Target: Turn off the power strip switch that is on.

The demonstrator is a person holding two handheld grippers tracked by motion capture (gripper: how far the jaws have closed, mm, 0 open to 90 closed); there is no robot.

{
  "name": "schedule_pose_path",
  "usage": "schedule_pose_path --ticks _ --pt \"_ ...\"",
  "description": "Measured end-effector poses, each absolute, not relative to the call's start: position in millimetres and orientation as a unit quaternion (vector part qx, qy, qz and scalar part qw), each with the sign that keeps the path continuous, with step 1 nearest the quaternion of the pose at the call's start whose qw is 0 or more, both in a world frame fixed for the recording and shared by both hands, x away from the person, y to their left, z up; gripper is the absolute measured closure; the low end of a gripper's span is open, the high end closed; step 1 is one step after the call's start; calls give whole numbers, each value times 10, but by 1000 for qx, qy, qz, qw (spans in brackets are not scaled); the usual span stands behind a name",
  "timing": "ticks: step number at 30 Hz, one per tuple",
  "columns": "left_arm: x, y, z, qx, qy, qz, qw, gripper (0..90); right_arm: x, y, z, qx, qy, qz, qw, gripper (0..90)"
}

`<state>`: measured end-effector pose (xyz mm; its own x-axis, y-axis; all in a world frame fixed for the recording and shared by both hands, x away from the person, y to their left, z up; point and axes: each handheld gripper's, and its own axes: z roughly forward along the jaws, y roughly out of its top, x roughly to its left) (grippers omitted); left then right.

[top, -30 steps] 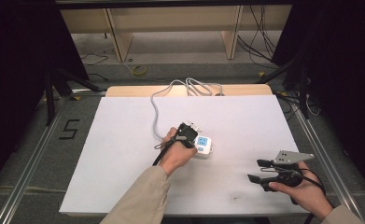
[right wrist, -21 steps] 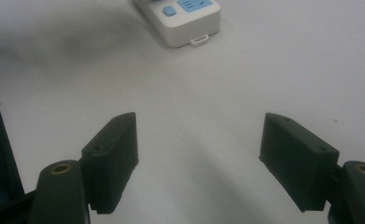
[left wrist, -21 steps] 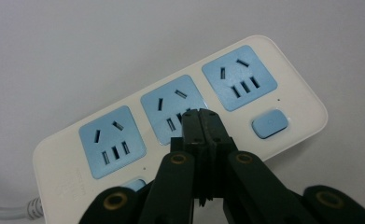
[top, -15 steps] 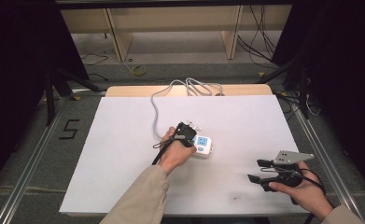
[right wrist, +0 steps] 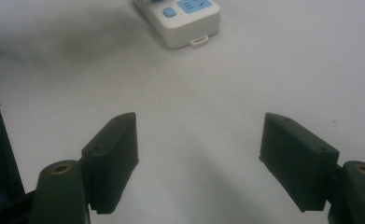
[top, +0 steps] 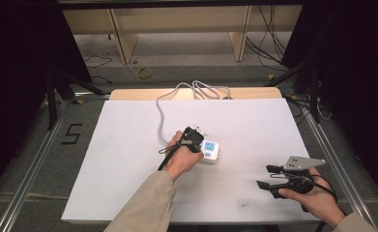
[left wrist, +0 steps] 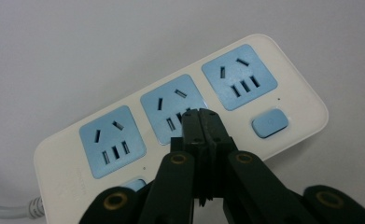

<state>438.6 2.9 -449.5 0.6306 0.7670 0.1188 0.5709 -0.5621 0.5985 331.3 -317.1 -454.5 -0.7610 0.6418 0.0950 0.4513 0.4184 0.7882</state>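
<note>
Two grippers over a white table, one pressed close to a power strip.

Near the front right corner, the right gripper (top: 268, 176) hovers with jaws wide apart, holding nothing. Further in, near the table's (top: 128, 145) middle, the left gripper (left wrist: 201, 122) has its jaws together, tips over the power strip's (left wrist: 292, 93) middle socket. No plug is inserted; I judge the work hardly begun. The cord (top: 161, 113) runs to the far edge.

Bright white table (top: 128, 145), dark surroundings, soft focus.
</note>
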Motion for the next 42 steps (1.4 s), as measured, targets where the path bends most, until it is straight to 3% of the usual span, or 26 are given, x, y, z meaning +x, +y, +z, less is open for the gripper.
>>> schedule_pose_path --ticks 42 --pt "4435 -13 -4459 872 388 175 240 900 3298 -3159 -4547 326 837 426 110 281"
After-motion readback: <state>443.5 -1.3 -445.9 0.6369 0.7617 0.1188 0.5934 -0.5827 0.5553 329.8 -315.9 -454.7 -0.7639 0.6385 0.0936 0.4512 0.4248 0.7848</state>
